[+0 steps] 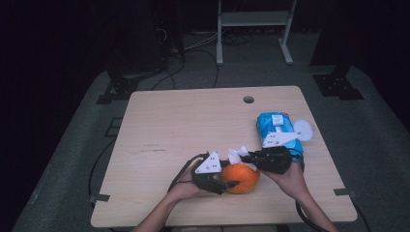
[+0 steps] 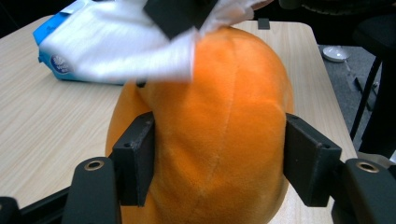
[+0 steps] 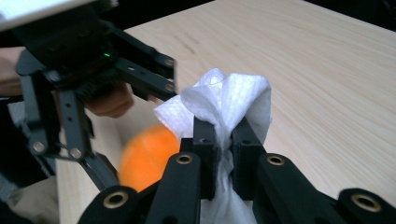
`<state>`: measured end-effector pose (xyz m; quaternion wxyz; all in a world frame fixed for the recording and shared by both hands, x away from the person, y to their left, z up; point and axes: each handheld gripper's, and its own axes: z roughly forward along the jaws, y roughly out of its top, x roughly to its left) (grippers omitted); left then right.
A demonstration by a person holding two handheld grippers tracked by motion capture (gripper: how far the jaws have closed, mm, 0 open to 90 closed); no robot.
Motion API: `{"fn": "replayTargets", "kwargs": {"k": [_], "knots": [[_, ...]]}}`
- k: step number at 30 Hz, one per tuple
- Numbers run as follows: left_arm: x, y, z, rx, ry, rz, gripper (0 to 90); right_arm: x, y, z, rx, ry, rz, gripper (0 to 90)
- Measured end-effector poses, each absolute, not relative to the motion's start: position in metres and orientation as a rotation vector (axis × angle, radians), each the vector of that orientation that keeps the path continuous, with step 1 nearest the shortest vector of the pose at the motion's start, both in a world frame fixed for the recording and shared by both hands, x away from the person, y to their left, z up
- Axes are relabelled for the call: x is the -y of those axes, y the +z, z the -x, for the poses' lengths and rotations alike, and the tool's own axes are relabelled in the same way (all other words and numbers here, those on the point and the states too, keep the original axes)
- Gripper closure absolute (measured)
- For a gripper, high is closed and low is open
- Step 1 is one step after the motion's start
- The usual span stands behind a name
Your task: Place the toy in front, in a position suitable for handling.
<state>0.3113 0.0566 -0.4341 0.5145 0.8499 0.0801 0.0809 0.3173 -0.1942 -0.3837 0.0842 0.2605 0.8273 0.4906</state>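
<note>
An orange plush fruit rests on the wooden table near its front edge. My left gripper comes in from the left, and its pads press on both sides of the fruit. From the right, my right gripper is shut on a crumpled white wipe held just above the fruit's top. In the right gripper view the wipe bunches up between the closed jaws of that gripper, with the fruit blurred below. The wipe drapes over the fruit's far end.
A blue pack of wipes lies at the table's right side, with a small white round lid beside it. The table has a hole near its far edge. Black stands and cables stand on the floor beyond.
</note>
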Motion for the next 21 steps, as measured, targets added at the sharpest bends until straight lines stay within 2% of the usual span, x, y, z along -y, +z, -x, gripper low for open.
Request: {"fn": "replayTargets", "kwargs": {"k": [9,21], "knots": [[-0.063,-0.438,-0.320,-0.280,0.145,-1.998,34.3,0.232,-0.413,-0.320,-2.434,1.576,-0.991,82.6],[-0.068,-0.436,-0.326,-0.400,0.112,-1.968,36.2,0.205,-0.386,-0.304,-2.428,1.597,-0.765,82.5]]}}
